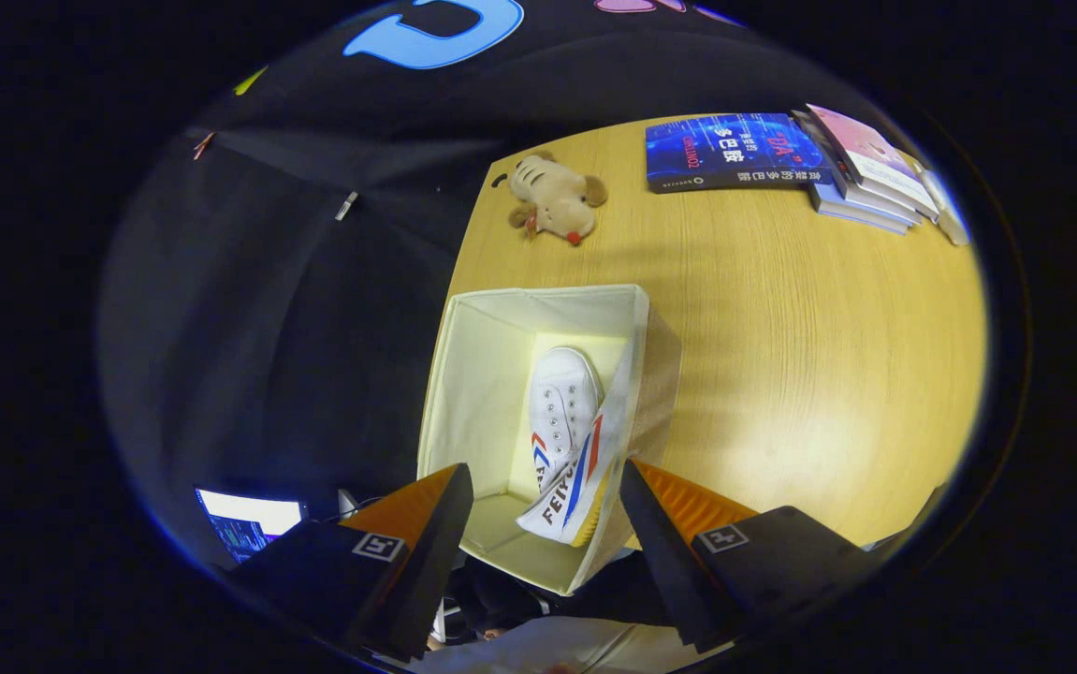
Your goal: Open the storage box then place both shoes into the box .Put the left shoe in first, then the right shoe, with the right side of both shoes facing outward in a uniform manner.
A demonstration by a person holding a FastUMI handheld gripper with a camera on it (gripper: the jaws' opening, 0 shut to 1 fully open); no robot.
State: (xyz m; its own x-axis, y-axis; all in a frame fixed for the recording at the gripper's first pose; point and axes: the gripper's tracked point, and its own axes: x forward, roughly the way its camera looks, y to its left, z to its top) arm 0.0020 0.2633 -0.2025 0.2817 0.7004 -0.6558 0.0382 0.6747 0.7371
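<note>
On the wooden worktop [781,356], a plush toy animal [554,198] lies at about 12 o'clock from the storage box [491,374], well apart from it and near the worktop's far edge. A stack of books [809,164] sits at roughly 1 to 2 o'clock from the box, also far off, with a blue-covered one beside the fanned pile. A lit screen [248,524] shows low down at about 8 o'clock, off the worktop, beside the left finger. Nothing lies between the tongs and the box.

The storage box is open, cream-coloured fabric, standing at the worktop's near left corner. Inside it are two white shoes: one shoe [559,402] lies on the box floor with its toe toward 12 o'clock, and a second shoe [575,487] with red and blue stripes leans on its side against the box's right wall, touching the first.

The tongs [545,501] hang above the box, jaws spread wide, the orange-faced fingers [440,524] apart on either side of the striped shoe and gripping nothing. Whether either finger brushes the box rim cannot be told.
</note>
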